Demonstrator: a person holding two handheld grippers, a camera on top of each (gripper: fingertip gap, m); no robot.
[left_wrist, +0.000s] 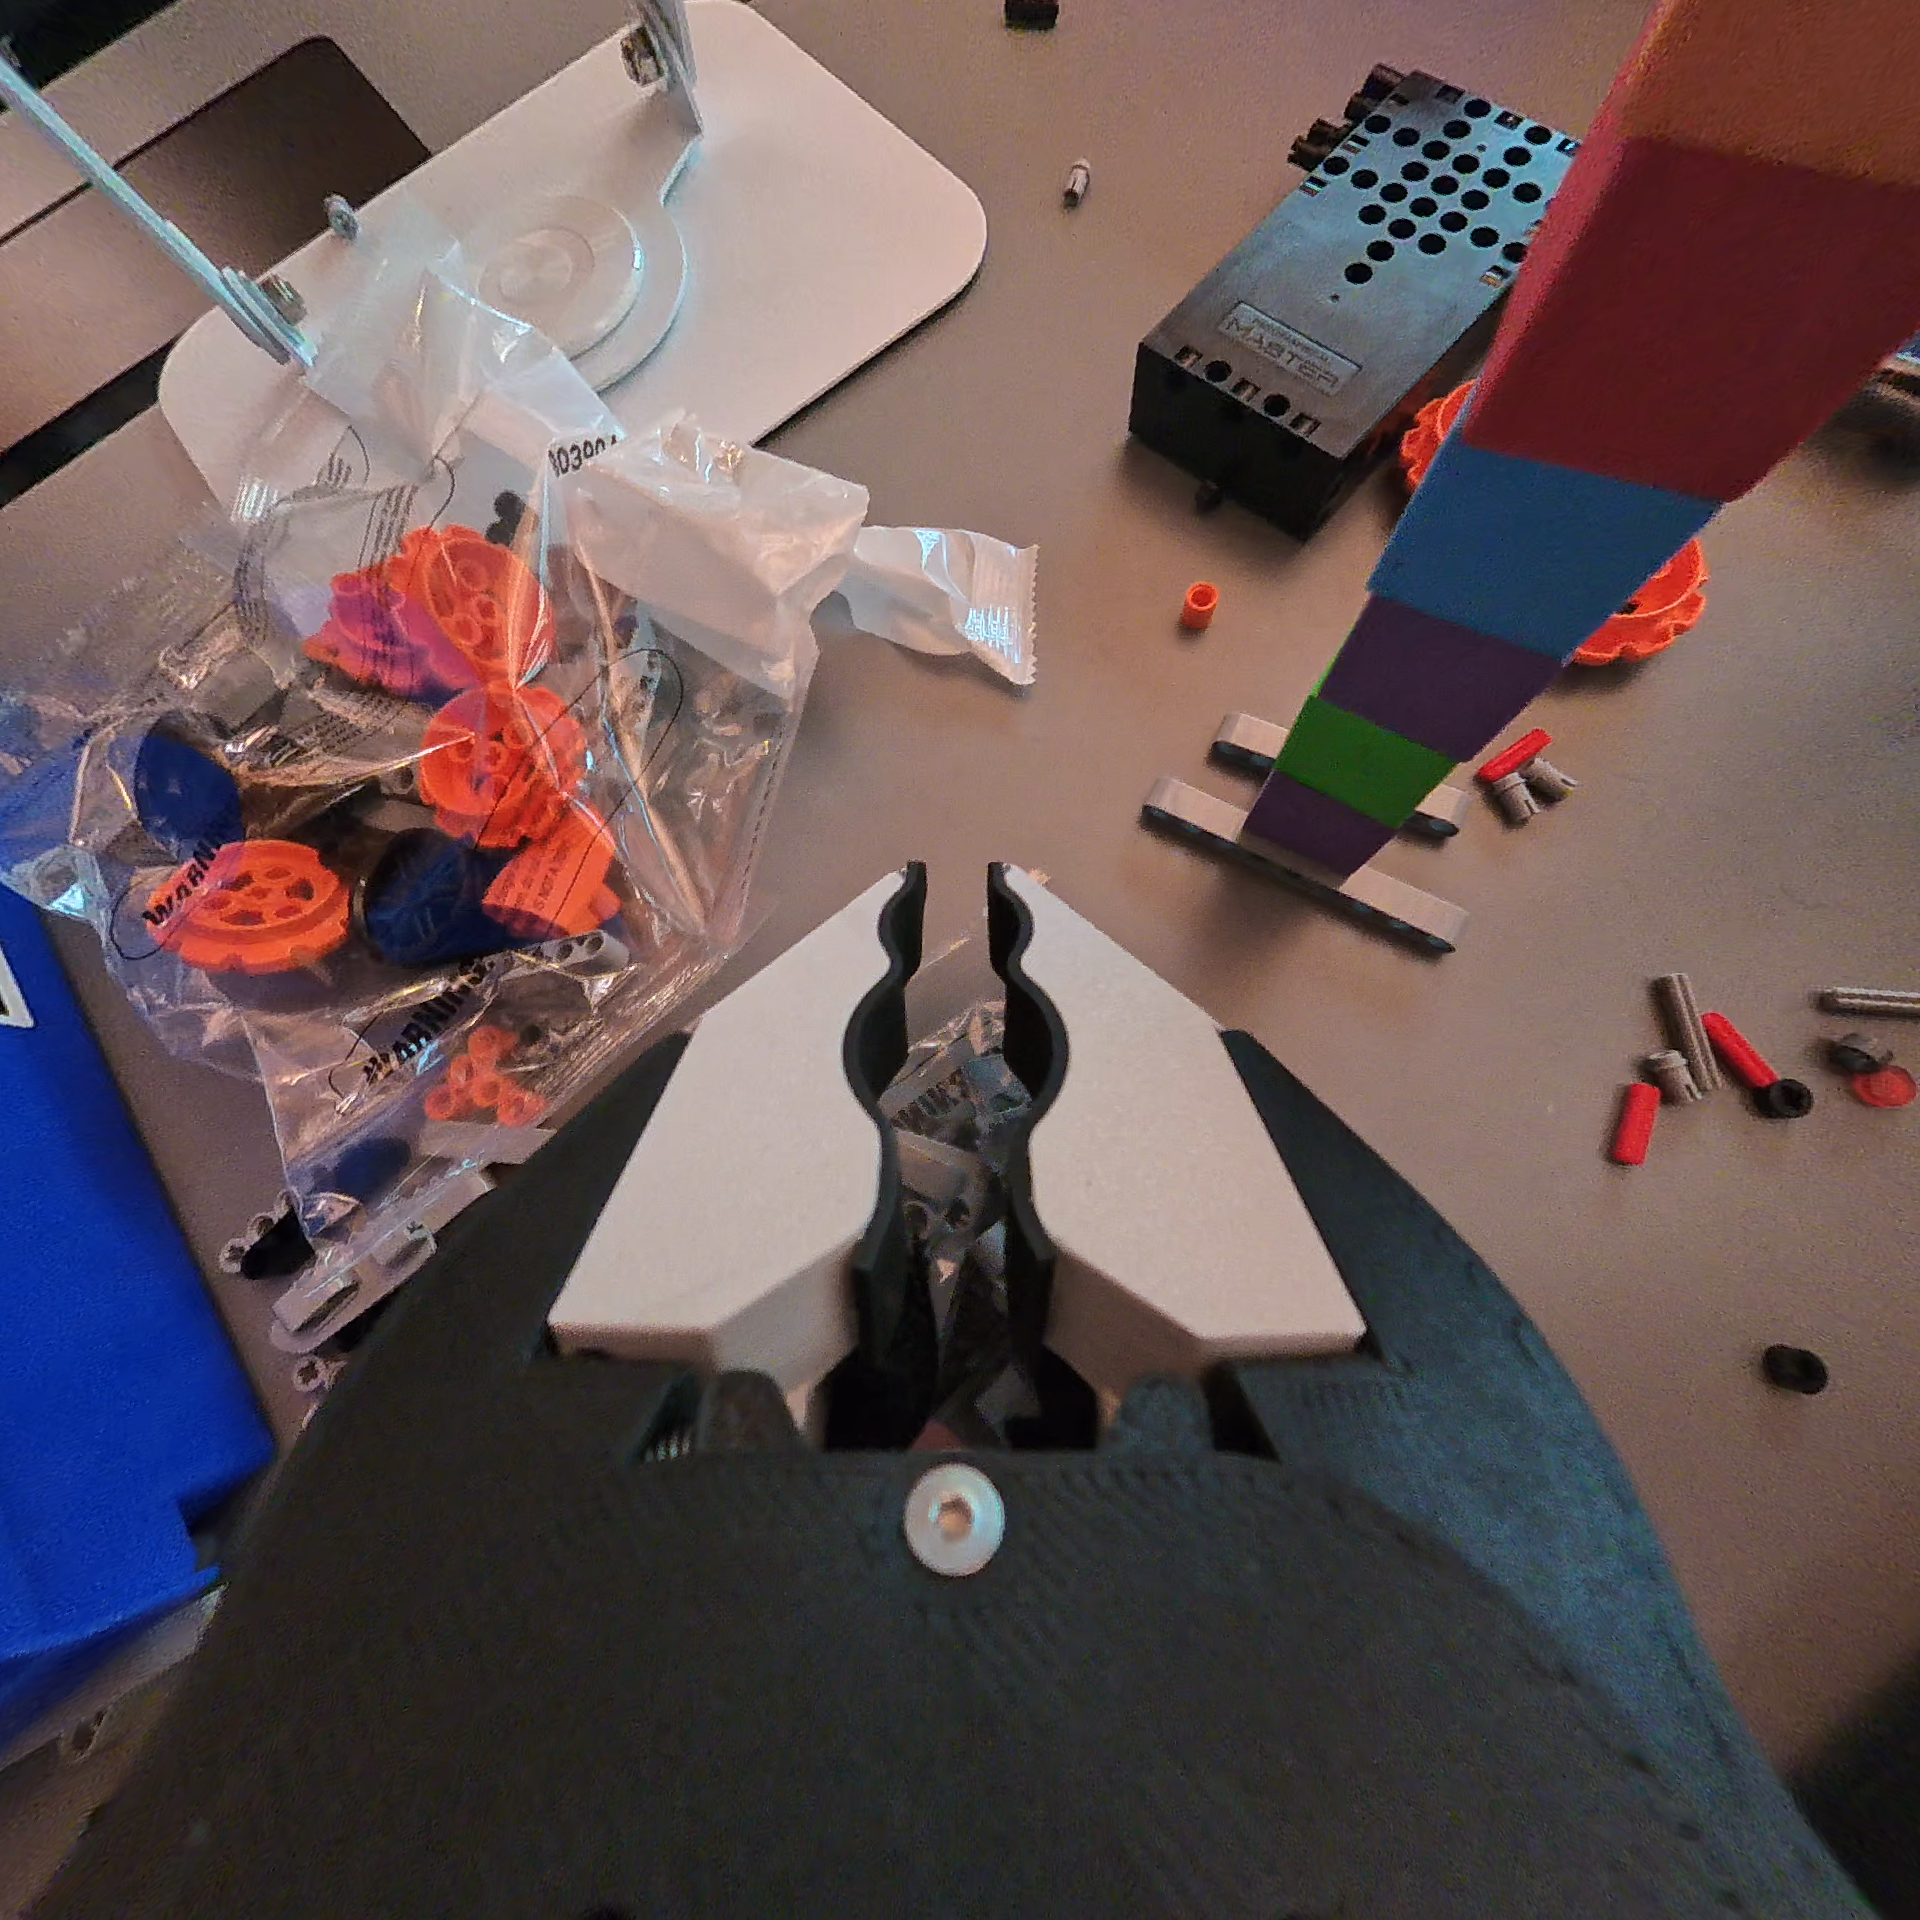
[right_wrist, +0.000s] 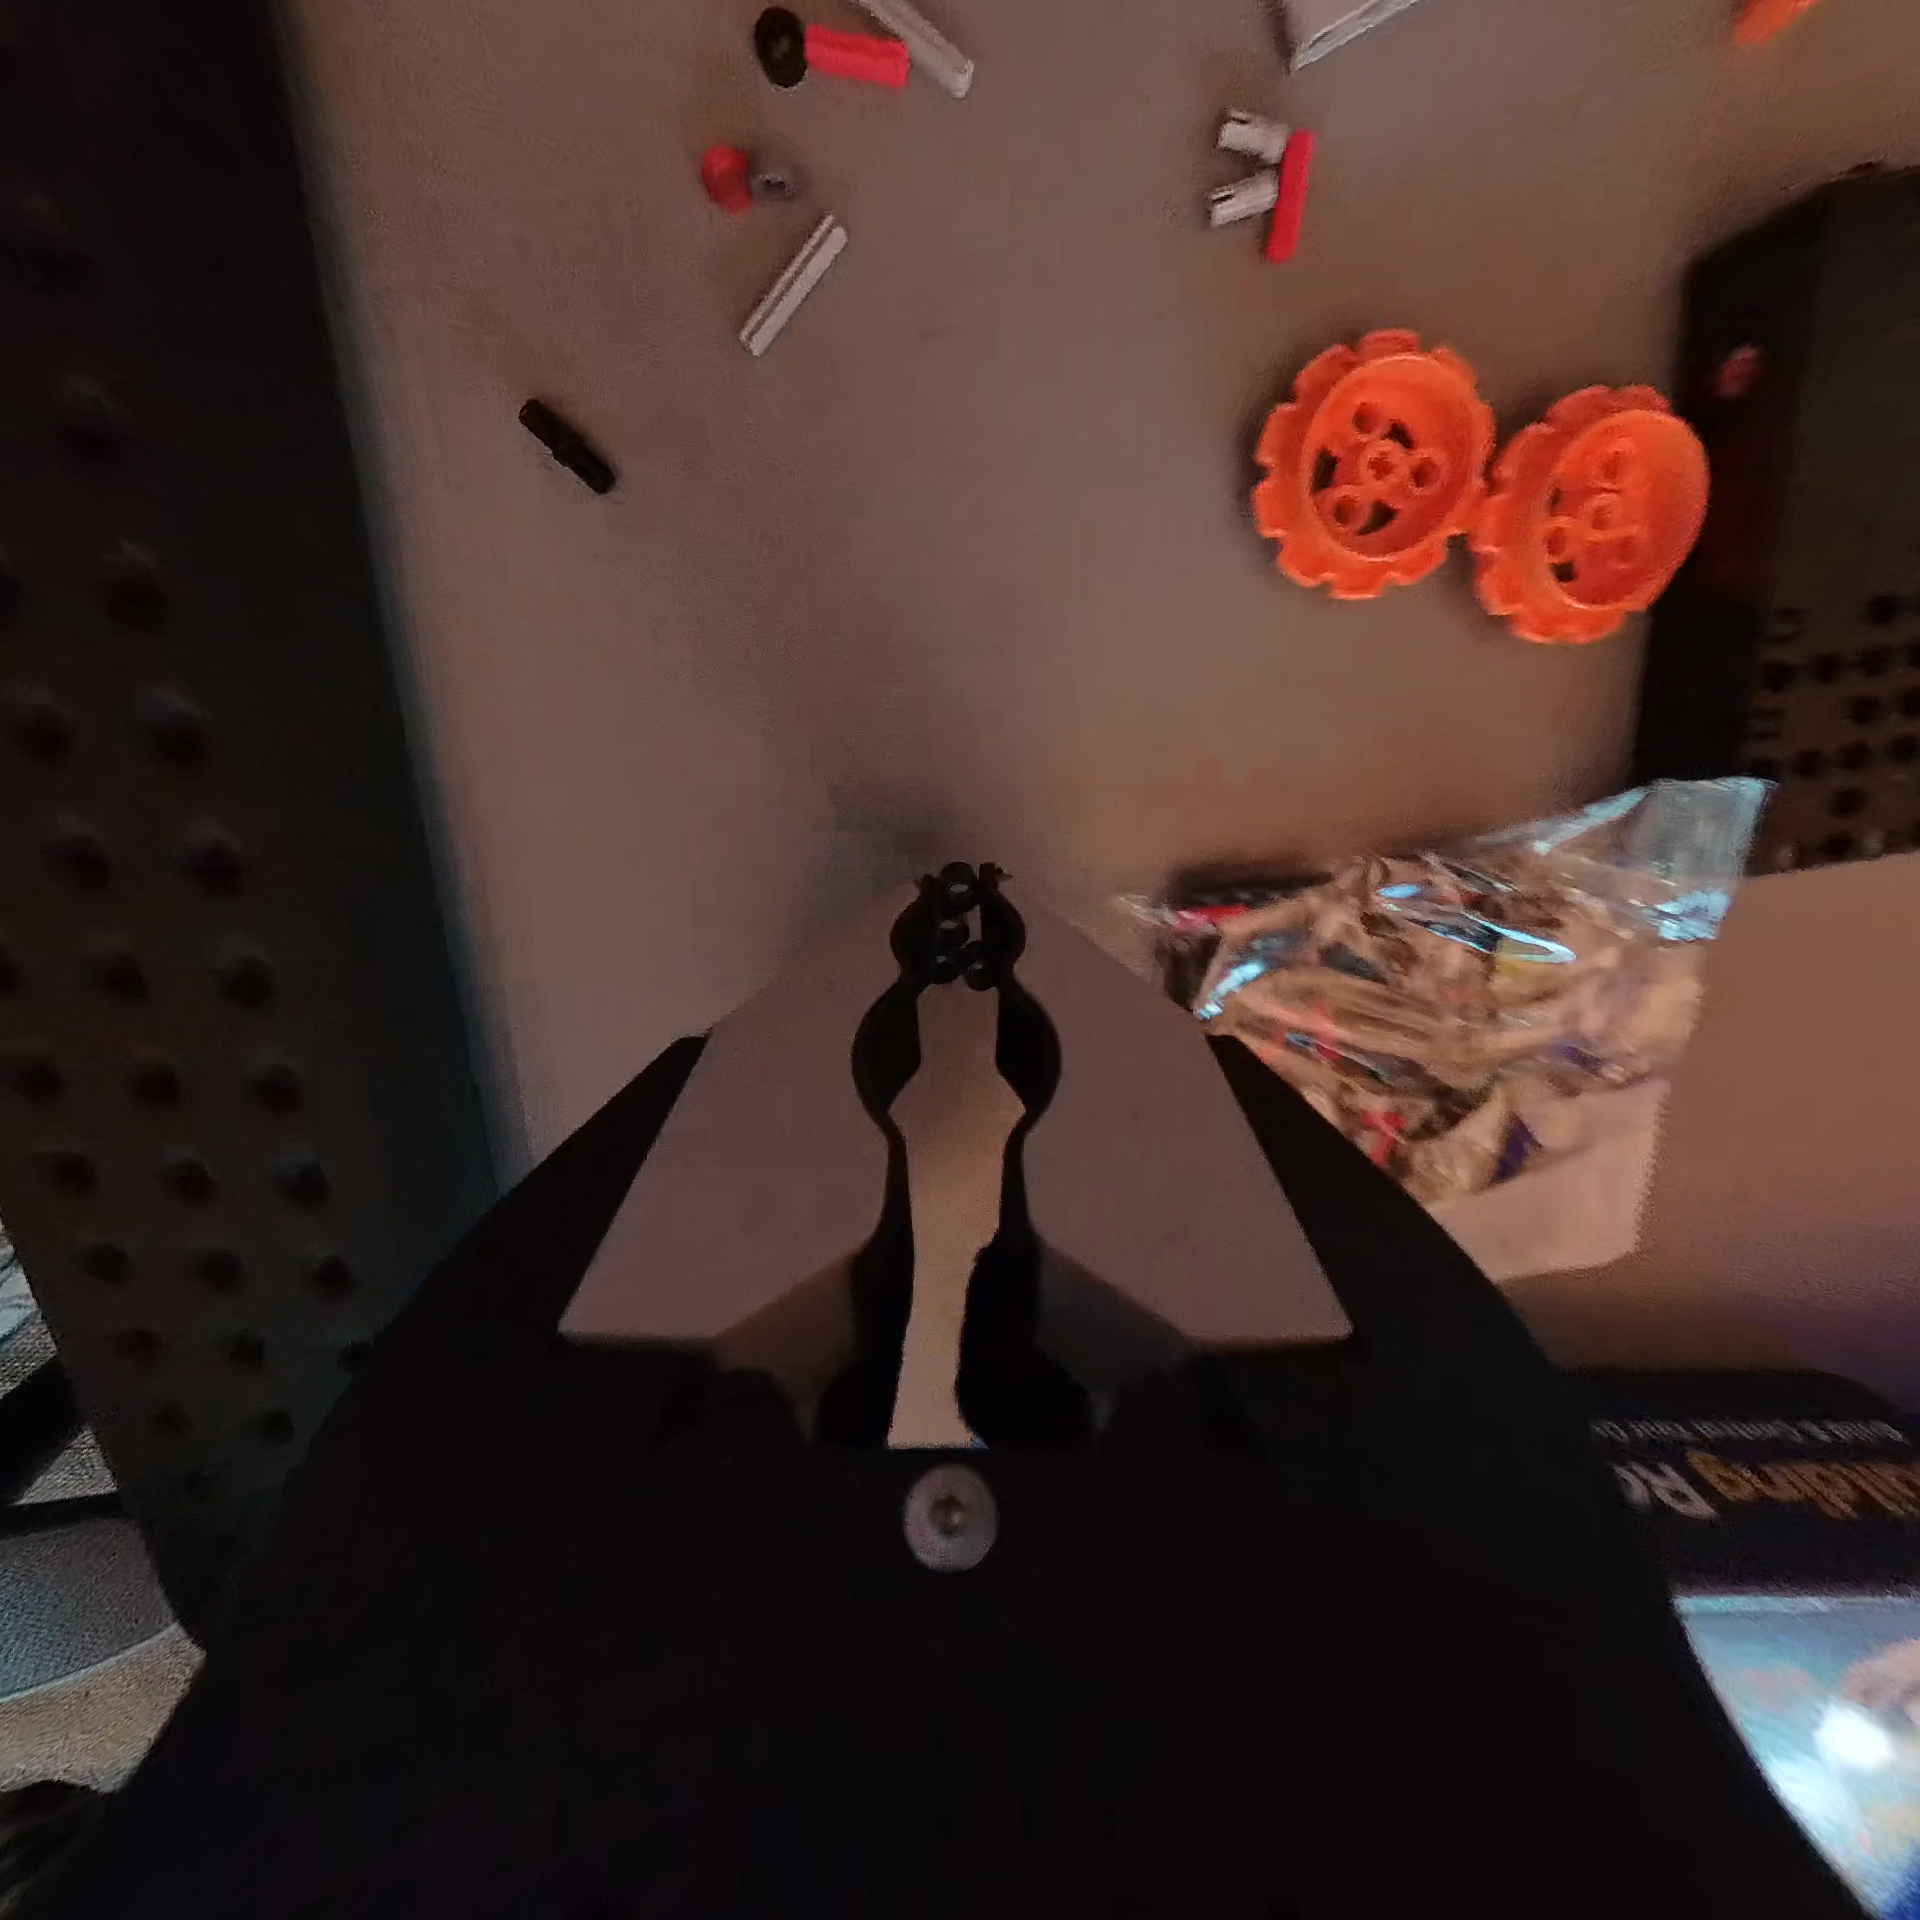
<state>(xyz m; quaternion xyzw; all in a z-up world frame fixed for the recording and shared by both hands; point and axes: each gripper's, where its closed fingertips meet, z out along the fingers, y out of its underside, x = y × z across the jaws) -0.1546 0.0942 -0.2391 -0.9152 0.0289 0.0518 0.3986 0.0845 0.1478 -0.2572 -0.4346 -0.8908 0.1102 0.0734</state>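
Note:
My left gripper (left_wrist: 956, 883) hovers low over the grey table, its jaws a narrow gap apart with nothing between the tips. A clear bag of parts lies under its fingers. A larger clear bag (left_wrist: 468, 779) of orange wheels and blue parts lies to its left. My right gripper (right_wrist: 958, 920) is shut on a small black part with round holes (right_wrist: 956, 930), held above the bare table. Two loose orange wheels (right_wrist: 1371, 468) (right_wrist: 1595, 514) lie ahead of it to the right. A crinkled clear bag (right_wrist: 1455, 987) lies just right of its fingers.
A banded coloured bar (left_wrist: 1538, 540) slants in from the top right over two grey beams (left_wrist: 1403, 914). A black perforated box (left_wrist: 1340, 322), a white stand base (left_wrist: 831, 208), a blue box (left_wrist: 94, 1299), and red and grey pins (left_wrist: 1737, 1049) lie around. A dark studded plate (right_wrist: 156, 727) borders the left. Some 25 cm of space lies between my two pairs of fingers. The right gripper is farther from the banded coloured bar (left_wrist: 1538, 540), some 20 cm, than the left, some 9 cm.

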